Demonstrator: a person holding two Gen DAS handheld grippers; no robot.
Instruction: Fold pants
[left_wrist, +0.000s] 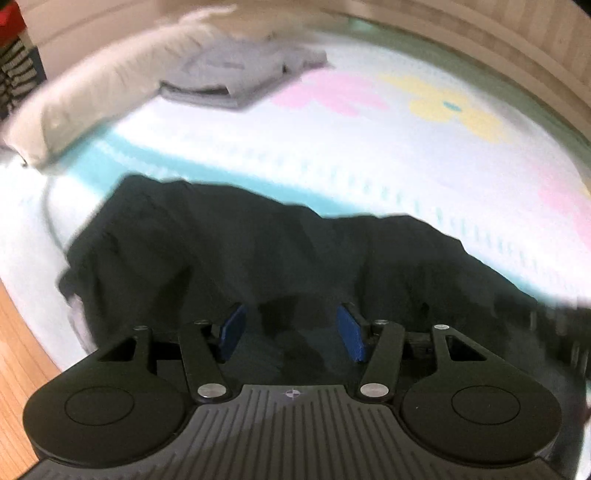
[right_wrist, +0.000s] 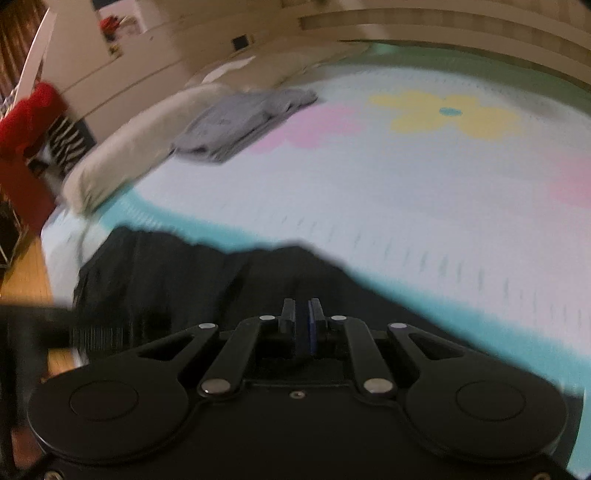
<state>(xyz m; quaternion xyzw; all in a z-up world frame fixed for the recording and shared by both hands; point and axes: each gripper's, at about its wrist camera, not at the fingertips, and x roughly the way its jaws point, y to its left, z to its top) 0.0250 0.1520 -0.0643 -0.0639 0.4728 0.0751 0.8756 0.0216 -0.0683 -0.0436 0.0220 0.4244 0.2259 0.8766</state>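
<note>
Left gripper (left_wrist: 291, 334): jaws spread wide, blue pads (left_wrist: 232, 332) standing apart at lower centre of the left wrist frame; dark cloth shows in the gap, nothing pinched
Black pants (left_wrist: 258, 258): rumpled heap across the lower middle of the left wrist frame, on the near edge of the bedspread (left_wrist: 369, 155); ridges and folds uneven, so not yet laid flat
Pants vs left jaws: fabric lies directly ahead of and under the open pads; contact with the pads cannot be told
Likely reason, left: open over the cloth to take a fresh hold – judgement only
Grey folded garment (left_wrist: 236, 77): upper left of the frame, beside the pillow (left_wrist: 110, 96), well apart from the pants; looks like a set-aside pile
Right gripper (right_wrist: 306, 325): jaws pressed together at lower centre of the right wrist frame; a thin dark strip sits between the pads, probably pants fabric, blur prevents certainty
Pants vs right jaws: heap spreads left of and just ahead of the shut tips, lower left of frame
Likely reason, right: anchors one edge while the other side regrips
Image quality: motion blur in both views
</note>
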